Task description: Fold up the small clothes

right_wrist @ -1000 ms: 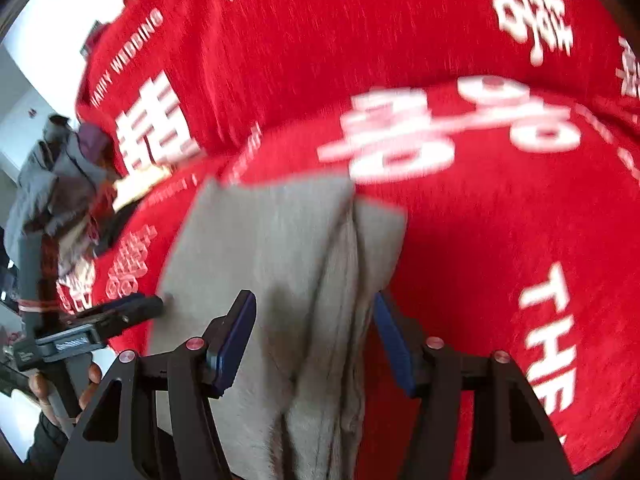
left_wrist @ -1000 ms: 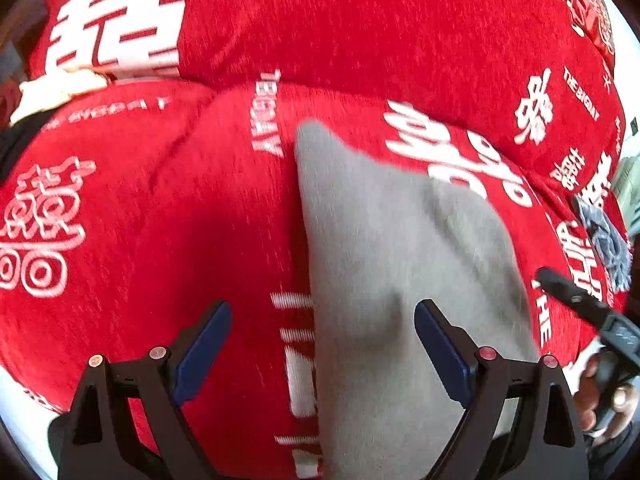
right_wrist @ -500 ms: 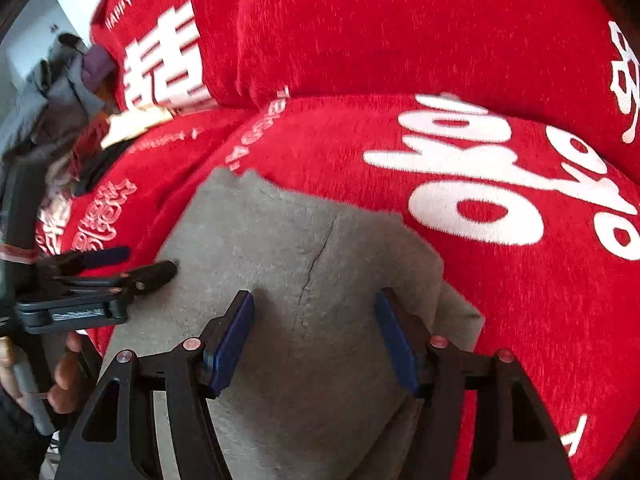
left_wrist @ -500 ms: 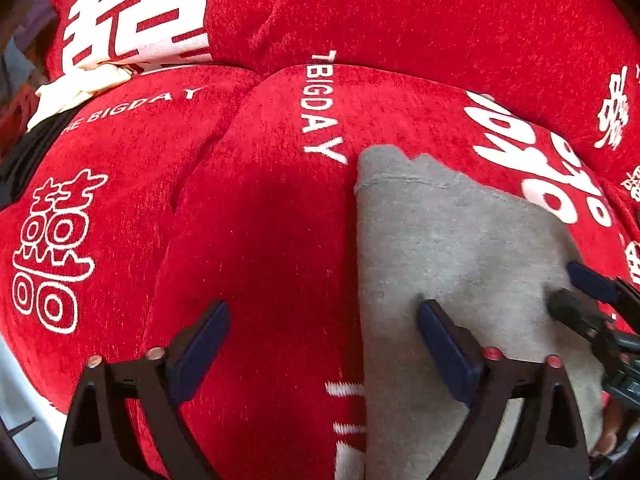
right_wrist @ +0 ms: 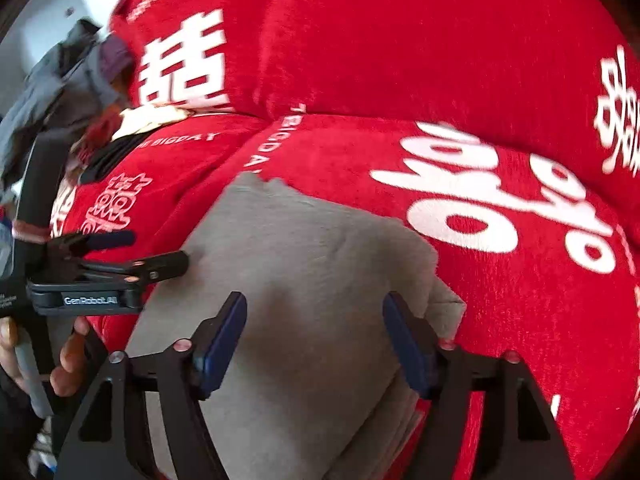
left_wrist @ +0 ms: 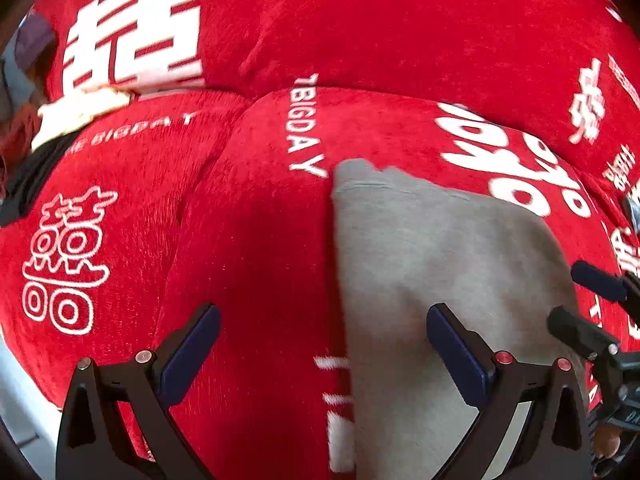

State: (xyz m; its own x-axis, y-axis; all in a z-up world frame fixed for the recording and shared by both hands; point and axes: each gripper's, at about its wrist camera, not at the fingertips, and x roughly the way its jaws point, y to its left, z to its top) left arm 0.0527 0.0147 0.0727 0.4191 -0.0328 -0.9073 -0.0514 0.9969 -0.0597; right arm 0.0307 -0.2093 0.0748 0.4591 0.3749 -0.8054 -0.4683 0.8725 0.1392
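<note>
A red sofa cover (left_wrist: 260, 240) printed with white lettering fills both views. On it lies the folded grey garment (right_wrist: 304, 288), flat. The left gripper (left_wrist: 320, 344), jaws spread wide, straddles the garment's 9 o'clock edge. The right gripper (right_wrist: 314, 336), jaws having just been opening, stands apart above the cloth's middle, pinching nothing.

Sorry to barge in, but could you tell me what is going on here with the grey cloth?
A person holding a gripper in each hand is folding a small grey garment on a red sofa cover. The garment lies folded. The left gripper is open at its left edge; the right gripper, jaws just opening, holds nothing.
</note>
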